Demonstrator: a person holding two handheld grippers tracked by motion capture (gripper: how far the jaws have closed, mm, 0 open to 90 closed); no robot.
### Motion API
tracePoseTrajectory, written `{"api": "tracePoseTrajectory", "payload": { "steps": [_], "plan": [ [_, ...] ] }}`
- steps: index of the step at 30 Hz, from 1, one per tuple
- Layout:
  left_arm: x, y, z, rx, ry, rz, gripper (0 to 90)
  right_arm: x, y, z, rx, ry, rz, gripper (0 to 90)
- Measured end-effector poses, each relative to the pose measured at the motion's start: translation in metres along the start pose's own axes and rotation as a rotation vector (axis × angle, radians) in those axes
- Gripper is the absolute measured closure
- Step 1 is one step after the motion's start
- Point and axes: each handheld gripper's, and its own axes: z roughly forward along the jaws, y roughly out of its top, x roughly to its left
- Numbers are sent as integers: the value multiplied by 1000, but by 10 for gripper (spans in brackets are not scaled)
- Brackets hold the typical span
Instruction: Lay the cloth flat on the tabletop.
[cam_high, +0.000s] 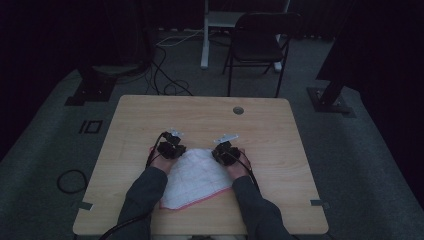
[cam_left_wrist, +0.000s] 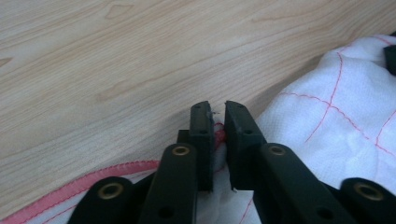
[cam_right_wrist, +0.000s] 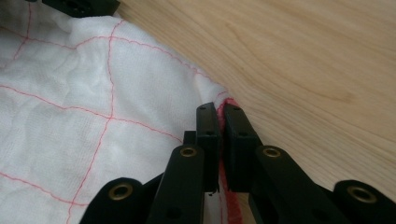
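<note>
Two far corners of a white cloth (cam_high: 196, 177) with a red-stitched grid and red hem are each pinched by a hand-held gripper on the wooden tabletop (cam_high: 260, 127). The left hand-held gripper (cam_left_wrist: 215, 119) has its jaws nearly together, a sliver of red hem and white fabric caught between the pads at the cloth's far left corner. The right hand-held gripper (cam_right_wrist: 220, 120) is clamped the same way on the red hem at the far right corner. Seen from the high view, the cloth spreads toward the near edge of the tabletop, between the person's two forearms, so the bulk of it lies behind and inward of both sets of jaws. Its far edge runs left to right from the left hand-held gripper (cam_high: 171, 146) to the right hand-held gripper (cam_high: 226, 150), and each hand is at its own corner, neither nearer than the other. Any lift or fold looks set to turn on that shared far edge, carried with both corners held level.
</note>
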Motion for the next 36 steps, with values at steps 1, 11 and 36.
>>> {"api": "tracePoseTrajectory", "payload": {
  "steps": [1, 11, 36],
  "plan": [
    [2, 0, -2, -8, 2, -8, 850, -1, 0, -3, -8, -3, 7, 871],
    [14, 6, -38, -179, 5, -110, 860, -8, -2, -41, -122, -2, 10, 874],
    [-16, -76, -56, -146, -12, -148, 854, 36, -51, -66, -112, 89, -57, 721]
  ]
}}
